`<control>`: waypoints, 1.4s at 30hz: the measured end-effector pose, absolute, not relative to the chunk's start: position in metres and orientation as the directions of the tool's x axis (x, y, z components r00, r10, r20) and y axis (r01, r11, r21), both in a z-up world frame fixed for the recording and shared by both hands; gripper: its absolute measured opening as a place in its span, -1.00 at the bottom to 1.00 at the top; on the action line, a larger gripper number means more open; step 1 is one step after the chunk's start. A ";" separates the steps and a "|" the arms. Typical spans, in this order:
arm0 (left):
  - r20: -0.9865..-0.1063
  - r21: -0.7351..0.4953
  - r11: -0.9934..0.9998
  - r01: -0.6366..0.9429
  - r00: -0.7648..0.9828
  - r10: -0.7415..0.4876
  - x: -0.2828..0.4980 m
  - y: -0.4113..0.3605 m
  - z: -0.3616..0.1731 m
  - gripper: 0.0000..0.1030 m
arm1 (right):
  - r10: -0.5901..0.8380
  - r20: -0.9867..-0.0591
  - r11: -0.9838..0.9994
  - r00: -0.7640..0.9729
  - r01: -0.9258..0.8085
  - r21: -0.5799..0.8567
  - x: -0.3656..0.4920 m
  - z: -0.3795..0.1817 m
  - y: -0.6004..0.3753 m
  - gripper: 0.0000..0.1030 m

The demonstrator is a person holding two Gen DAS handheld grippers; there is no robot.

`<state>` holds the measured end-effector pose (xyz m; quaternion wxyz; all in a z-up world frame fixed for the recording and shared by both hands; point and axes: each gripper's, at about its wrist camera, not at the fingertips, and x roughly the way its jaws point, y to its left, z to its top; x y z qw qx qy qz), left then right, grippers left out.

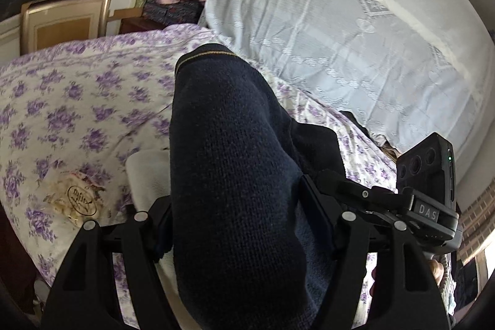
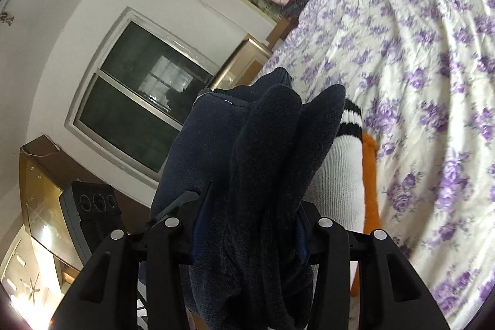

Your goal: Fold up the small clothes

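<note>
**Ana:** On the left side of the left wrist view, what lies on the bed?

**Ben:** A bedsheet (image 1: 77,101) printed with purple flowers covers the bed. A clear packet with a gold round logo (image 1: 79,200) rests on it near the lower left, and a pale folded cloth (image 1: 148,178) lies just beside the left gripper (image 1: 241,225).

**Ana:** And that gripper itself?

**Ben:** Its two black fingers are clamped on a thick navy knitted garment (image 1: 235,169), which fills the middle of the view and rises forward to a hem edged with a thin tan line.

**Ana:** What is further right?

**Ben:** A pale blue embroidered coverlet (image 1: 340,30) lies across the far part of the bed. The right gripper's body, labelled DAS, shows at the right edge.

**Ana:** Now the right wrist view, left to right.

**Ban:** A dark window (image 2: 139,107) in a white wall comes first. In the middle, the right gripper (image 2: 247,234) is closed on bunched navy and darker knit fabric. Right of it lies a white sock with black stripes (image 2: 343,163), touching an orange garment (image 2: 369,175), both on the flowered sheet.
</note>
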<state>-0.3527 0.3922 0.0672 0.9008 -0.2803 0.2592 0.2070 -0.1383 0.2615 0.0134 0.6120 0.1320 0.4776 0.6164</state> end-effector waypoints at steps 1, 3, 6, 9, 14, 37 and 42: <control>-0.588 -0.403 0.751 -0.523 0.777 0.226 -0.353 0.395 0.063 0.32 | 0.876 -0.429 0.210 -0.221 -0.626 0.751 -0.139 0.008 0.266 -0.11; -0.599 -0.413 0.741 -0.529 0.771 0.216 -0.354 0.403 0.049 0.32 | 0.864 -0.449 0.225 -0.226 -0.626 0.747 -0.138 -0.003 0.272 -0.11; -0.630 -0.412 0.728 -0.549 0.748 0.208 -0.353 0.407 0.025 0.34 | 0.849 -0.482 0.254 -0.218 -0.632 0.732 -0.133 -0.022 0.278 -0.16; -0.617 -0.408 0.731 -0.547 0.755 0.221 -0.357 0.409 0.014 0.37 | 0.856 -0.457 0.228 -0.242 -0.616 0.754 -0.128 -0.038 0.279 -0.29; -0.620 -0.332 0.758 -0.562 0.735 0.274 -0.352 0.400 0.012 0.44 | 0.862 -0.448 0.221 -0.235 -0.622 0.751 -0.128 -0.044 0.277 -0.30; -0.631 -0.224 0.783 -0.580 0.699 0.337 -0.323 0.383 0.008 0.49 | 0.877 -0.421 0.218 -0.232 -0.589 0.778 -0.110 -0.058 0.270 -0.31; -0.628 -0.231 0.781 -0.580 0.702 0.335 -0.316 0.387 0.004 0.54 | 0.880 -0.417 0.212 -0.227 -0.598 0.773 -0.105 -0.062 0.272 -0.31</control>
